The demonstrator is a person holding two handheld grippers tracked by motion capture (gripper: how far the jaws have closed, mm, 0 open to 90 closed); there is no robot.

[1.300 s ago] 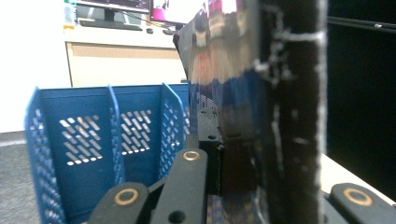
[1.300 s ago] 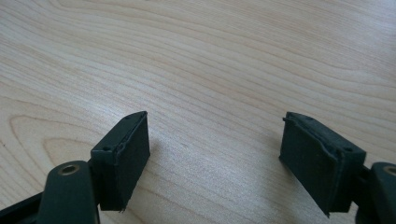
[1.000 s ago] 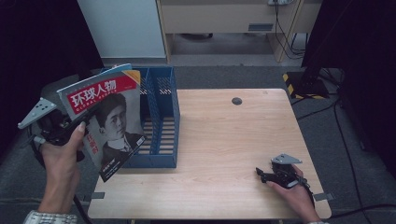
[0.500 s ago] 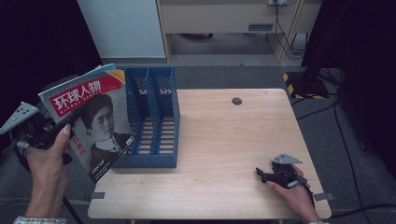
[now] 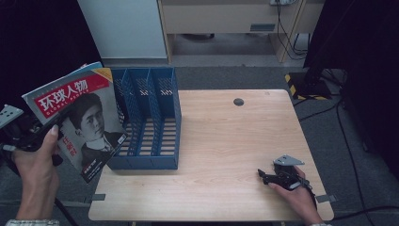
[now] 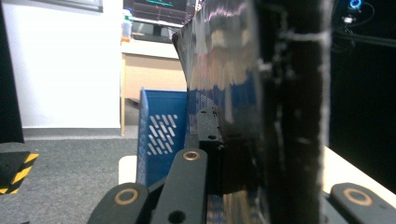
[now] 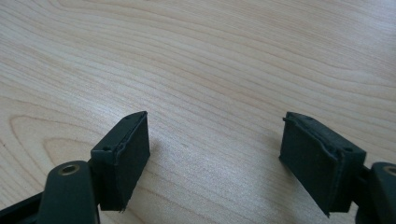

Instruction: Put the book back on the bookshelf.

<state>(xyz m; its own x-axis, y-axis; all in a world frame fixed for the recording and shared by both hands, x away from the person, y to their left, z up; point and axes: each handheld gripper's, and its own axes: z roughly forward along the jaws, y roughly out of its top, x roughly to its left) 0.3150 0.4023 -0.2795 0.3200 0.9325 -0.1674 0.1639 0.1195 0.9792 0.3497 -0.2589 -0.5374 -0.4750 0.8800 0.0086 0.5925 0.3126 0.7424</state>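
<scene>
The left claw (image 5: 28, 134) is clamped on a magazine (image 5: 77, 125), holding it upright in the air off the worktop's (image 5: 226, 155) 9 o'clock edge, just beside the blue file rack (image 5: 148, 120). Judging by that, the pick-up is done and slotting it into a rack compartment is left. The right claw (image 5: 275, 178) rests at 5 o'clock, jaws apart and empty.

Blue slotted file rack (image 5: 150, 122); red-bannered magazine (image 5: 77, 120); pale wood-grain table (image 5: 226, 155).
</scene>
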